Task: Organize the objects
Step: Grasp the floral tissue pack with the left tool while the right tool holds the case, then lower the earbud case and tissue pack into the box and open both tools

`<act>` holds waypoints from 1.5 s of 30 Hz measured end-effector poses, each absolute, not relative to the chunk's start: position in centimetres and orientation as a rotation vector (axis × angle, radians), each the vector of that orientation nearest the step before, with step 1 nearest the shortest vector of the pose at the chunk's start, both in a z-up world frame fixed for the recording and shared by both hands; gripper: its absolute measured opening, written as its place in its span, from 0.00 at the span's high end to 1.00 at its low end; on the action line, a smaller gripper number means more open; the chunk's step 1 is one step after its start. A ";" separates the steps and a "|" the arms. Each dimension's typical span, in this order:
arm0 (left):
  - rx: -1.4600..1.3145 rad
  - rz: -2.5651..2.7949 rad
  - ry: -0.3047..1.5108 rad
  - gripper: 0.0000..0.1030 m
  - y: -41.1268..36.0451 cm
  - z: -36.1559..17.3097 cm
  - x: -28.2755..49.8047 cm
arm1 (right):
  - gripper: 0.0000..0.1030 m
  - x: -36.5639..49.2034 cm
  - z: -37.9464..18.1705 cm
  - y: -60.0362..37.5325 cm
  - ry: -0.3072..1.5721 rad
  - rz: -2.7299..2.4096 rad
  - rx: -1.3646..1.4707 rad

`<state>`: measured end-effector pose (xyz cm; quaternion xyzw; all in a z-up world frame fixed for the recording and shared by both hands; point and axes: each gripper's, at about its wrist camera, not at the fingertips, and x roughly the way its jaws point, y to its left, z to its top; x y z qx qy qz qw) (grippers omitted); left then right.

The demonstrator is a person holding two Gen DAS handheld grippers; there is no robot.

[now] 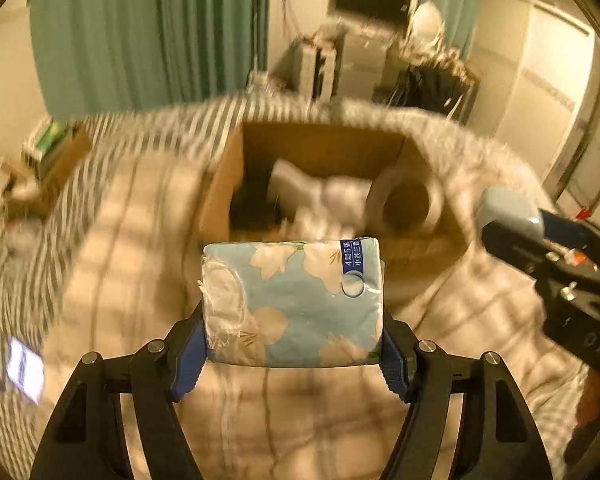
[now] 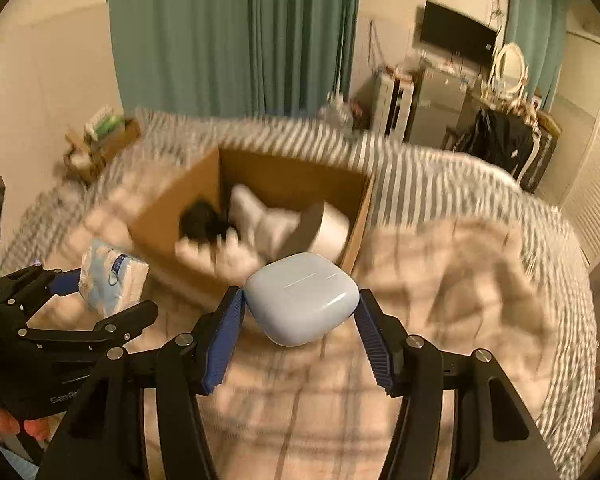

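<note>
Two grippers hang above the bed (image 1: 112, 248), each loaded. Left gripper (image 1: 294, 344) clamps a tissue pack (image 1: 296, 300), blue with white flowers, between its blue pads, just short of the box (image 1: 220, 184). Right gripper (image 2: 300, 320) grasps a pale blue earbud case (image 2: 302, 298) by its sides, also near the box's front wall. Box is open cardboard, resting on the checked blanket (image 2: 440, 280). Contents: tape roll (image 1: 404, 202) at the right end, white soft items (image 1: 320, 196) in the middle, a dark item (image 2: 202, 218) at the left. Contents blurred; finer detail unreadable.
</note>
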<state>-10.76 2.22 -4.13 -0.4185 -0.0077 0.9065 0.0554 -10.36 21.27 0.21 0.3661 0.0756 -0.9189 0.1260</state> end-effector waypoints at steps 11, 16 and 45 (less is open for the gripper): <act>-1.120 2.825 0.053 0.28 3.1 0.3 -19.3 | 0.45 -16.3 5.3 21.7 0.182 -2.743 0.918; -1.157 2.814 0.028 0.28 3.1 -1.5 -21.3 | 0.45 -19.1 3.6 21.6 0.165 -2.727 0.949; -1.028 2.876 0.048 0.00 3.6 1.4 -17.6 | 0.05 -15.9 8.3 24.9 0.008 -2.902 0.801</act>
